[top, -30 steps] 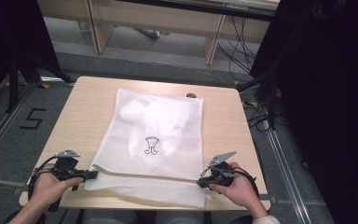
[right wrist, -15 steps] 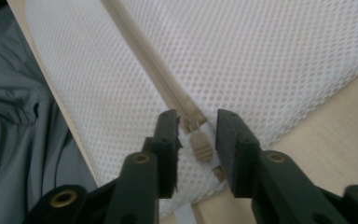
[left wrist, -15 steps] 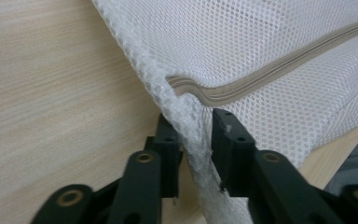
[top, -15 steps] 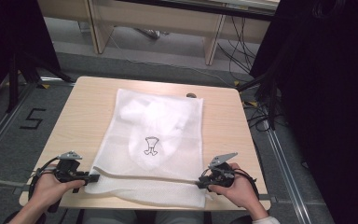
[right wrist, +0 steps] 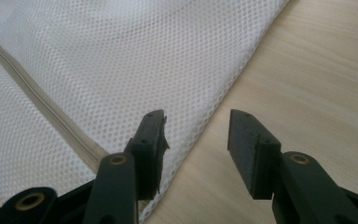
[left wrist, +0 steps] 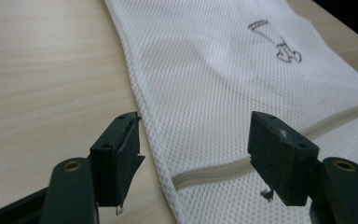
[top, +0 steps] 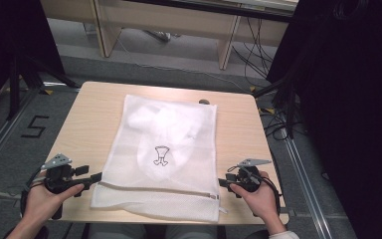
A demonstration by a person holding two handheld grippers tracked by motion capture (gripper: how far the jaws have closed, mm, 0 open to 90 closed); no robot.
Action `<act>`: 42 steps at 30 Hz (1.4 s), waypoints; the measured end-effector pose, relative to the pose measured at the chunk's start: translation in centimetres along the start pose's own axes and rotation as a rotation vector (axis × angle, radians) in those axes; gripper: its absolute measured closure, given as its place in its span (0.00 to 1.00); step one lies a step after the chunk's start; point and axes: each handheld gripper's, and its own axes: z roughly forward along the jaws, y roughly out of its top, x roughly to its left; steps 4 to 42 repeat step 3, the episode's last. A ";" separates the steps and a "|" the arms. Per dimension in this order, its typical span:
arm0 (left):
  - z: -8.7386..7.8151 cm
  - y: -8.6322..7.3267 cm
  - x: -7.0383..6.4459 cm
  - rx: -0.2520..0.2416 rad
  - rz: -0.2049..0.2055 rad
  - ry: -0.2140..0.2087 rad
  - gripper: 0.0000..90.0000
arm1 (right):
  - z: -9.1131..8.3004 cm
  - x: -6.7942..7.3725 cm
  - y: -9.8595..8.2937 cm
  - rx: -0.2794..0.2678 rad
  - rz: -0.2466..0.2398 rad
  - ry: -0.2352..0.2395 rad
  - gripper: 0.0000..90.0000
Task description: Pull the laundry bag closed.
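White mesh laundry bag (top: 164, 154) flat on wooden counter (top: 94, 124), left gripper (left wrist: 193, 154) jaws wide astride its zipper edge, right gripper (right wrist: 196, 140) jaws wide at opposite edge, holding nothing.

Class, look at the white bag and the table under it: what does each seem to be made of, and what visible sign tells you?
White bag: looks like fine synthetic mesh, matte; tiny regular holes show across it. Table: pale wood or wood-look laminate, smooth, with faint straight grain lines; which one, the look leaves open.
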 end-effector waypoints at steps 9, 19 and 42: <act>-0.2 0.2 0.0 -0.029 -0.002 0.002 0.38 | 0.1 -0.2 0.0 -0.026 0.009 0.041 0.62; -0.2 0.2 0.0 -0.029 -0.002 0.002 0.38 | 0.1 -0.2 0.0 -0.026 0.009 0.041 0.62; -0.2 0.2 0.0 -0.029 -0.002 0.002 0.38 | 0.1 -0.2 0.0 -0.026 0.009 0.041 0.62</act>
